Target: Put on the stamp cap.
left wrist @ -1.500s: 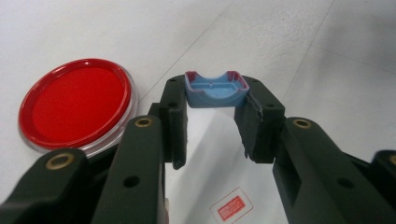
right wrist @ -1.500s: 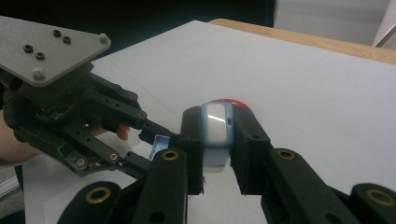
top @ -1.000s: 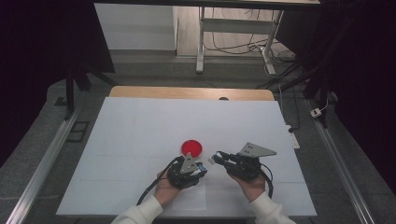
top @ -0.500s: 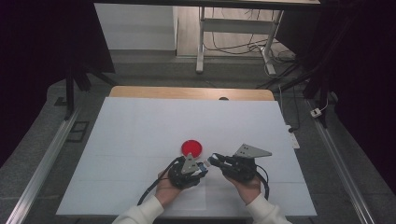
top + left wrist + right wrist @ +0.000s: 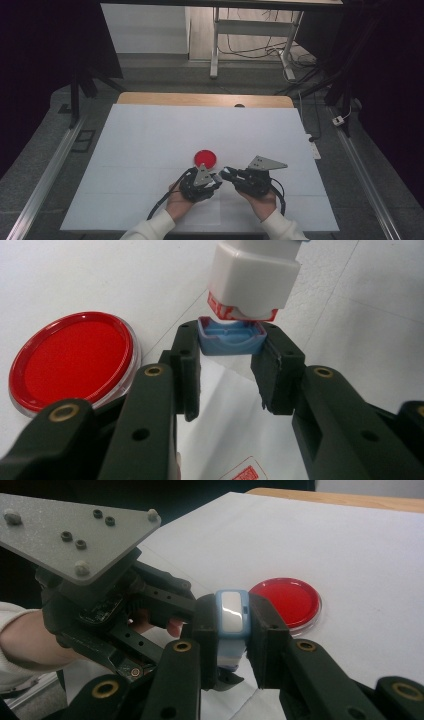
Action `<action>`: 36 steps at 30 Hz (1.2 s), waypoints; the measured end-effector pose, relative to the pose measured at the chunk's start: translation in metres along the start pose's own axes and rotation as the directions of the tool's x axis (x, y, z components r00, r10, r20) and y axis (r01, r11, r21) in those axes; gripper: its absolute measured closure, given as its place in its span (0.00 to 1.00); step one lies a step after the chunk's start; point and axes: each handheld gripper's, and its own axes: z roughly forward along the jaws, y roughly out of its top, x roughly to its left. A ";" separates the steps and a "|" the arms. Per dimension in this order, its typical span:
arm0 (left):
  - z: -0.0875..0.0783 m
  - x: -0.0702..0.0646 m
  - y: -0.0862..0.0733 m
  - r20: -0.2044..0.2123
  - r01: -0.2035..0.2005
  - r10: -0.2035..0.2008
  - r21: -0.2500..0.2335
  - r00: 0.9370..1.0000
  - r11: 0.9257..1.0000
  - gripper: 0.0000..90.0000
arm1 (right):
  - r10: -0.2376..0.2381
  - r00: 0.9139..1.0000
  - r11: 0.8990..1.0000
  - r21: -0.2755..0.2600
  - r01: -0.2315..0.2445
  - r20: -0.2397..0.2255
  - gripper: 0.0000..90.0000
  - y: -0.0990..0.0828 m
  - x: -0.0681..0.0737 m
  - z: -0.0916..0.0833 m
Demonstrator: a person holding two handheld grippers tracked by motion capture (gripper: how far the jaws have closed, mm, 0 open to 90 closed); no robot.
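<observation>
In the left gripper view my left gripper [image 5: 230,347] is shut on a small blue cap [image 5: 231,337], held just above the table. A white block with a red lower rim [image 5: 252,277] hangs right over the cap, tilted, touching or nearly touching it. In the right gripper view my right gripper [image 5: 231,625] is shut on that block's blue-and-white end [image 5: 232,617]. A red round disc [image 5: 205,158] lies flat on the white table just beyond both grippers. In the high view the left gripper [image 5: 215,181] and right gripper [image 5: 225,175] meet tip to tip near the front edge.
A white sheet covers the table [image 5: 150,150], with a wooden edge [image 5: 200,99] at the back. Clear film with a red-printed label [image 5: 240,472] lies under the left jaws. The left gripper's grey plate [image 5: 75,527] stands close by in the right gripper view.
The right gripper has shifted slightly left toward the left gripper. The left gripper and the red disc have stayed in place.
</observation>
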 end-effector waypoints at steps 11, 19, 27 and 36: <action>0.000 0.000 0.000 -0.002 -0.003 0.003 -0.003 1.000 1.000 0.71 | 0.010 1.000 1.000 0.001 -0.010 -0.001 0.83 -0.001 0.000 0.001; 0.000 -0.001 0.000 -0.004 -0.004 0.004 -0.009 1.000 1.000 0.71 | 0.019 1.000 1.000 0.003 -0.019 0.006 0.83 -0.002 -0.001 0.002; 0.000 -0.001 0.000 -0.007 -0.005 0.005 -0.010 1.000 1.000 0.71 | 0.029 1.000 1.000 0.000 -0.029 0.005 0.83 -0.002 -0.002 0.002; 0.000 -0.004 0.001 -0.009 -0.011 0.011 -0.013 1.000 1.000 0.71 | 0.032 0.999 0.999 0.007 -0.032 0.002 0.83 -0.003 -0.001 0.003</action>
